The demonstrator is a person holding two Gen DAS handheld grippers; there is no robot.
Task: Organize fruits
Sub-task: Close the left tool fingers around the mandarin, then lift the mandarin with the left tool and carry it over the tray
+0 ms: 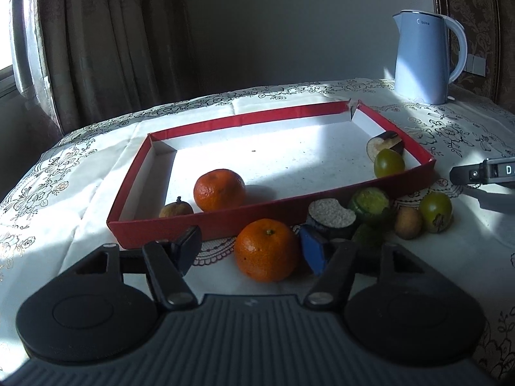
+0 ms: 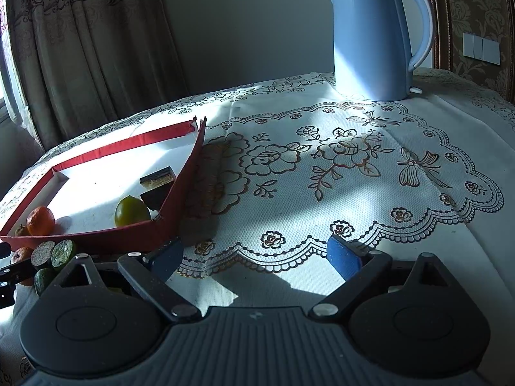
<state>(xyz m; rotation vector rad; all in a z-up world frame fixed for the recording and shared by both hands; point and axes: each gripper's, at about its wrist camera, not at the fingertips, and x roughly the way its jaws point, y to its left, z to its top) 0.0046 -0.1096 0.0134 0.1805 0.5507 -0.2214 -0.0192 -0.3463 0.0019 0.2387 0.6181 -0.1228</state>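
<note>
The left gripper (image 1: 254, 244) is being held with its fingers (image 1: 188, 246) partly apart around the near orange (image 1: 265, 251), which is resting on the tablecloth (image 1: 80, 173). The blue pad on the right is being shown against or just beside the fruit, while a strip of cloth is being seen between the left pad and the peel, so no pinch is being made. The right gripper (image 2: 254, 257) is being kept with its fingers (image 2: 342, 257) spread wide over bare patterned cloth, nothing lying between them.

Just right of the near orange, a cluster is being left outside the red tray (image 1: 273, 215): a pale cut slice (image 1: 331, 214), a green cut piece (image 1: 370, 202), a small brown fruit (image 1: 408, 222) and a green round fruit (image 1: 435, 207). Inside the tray, a second orange (image 1: 219, 189) and a brown fruit with a stem (image 1: 176, 209) are being kept at the near left corner, touching or nearly so; a green fruit (image 1: 388, 162) and an eggplant piece (image 1: 384, 143) are being kept by the right wall. At the far right, a blue kettle (image 1: 421, 58) is being lit by the sun.
</note>
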